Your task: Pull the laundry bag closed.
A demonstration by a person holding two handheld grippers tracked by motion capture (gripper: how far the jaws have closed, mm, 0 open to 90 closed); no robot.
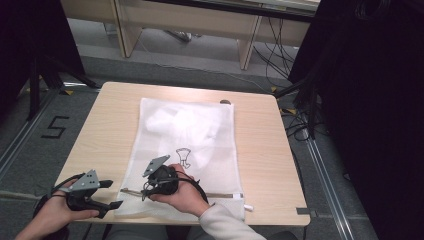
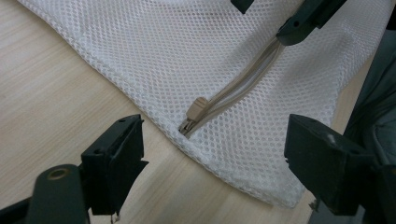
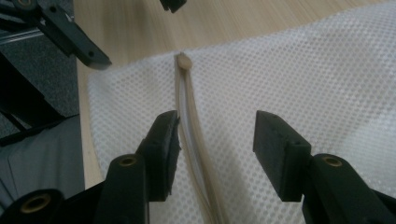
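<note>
Right gripper (image 3: 217,154) spread over the mesh bag's (image 1: 200,130) zipper (image 3: 191,154); left gripper (image 2: 212,158) spread near the slider (image 2: 196,109).

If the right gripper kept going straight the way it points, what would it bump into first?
Probably the beige zipper pull at the end of the zipper on the white mesh bag. The right gripper is open; depth is unclear.

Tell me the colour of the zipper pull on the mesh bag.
Beige zipper pull, clearest in the left gripper view.

Mesh bag (image 1: 190,145) flat on table (image 1: 260,150), zipper (image 1: 220,195) along its near edge, clothing (image 1: 182,127) inside.
</note>
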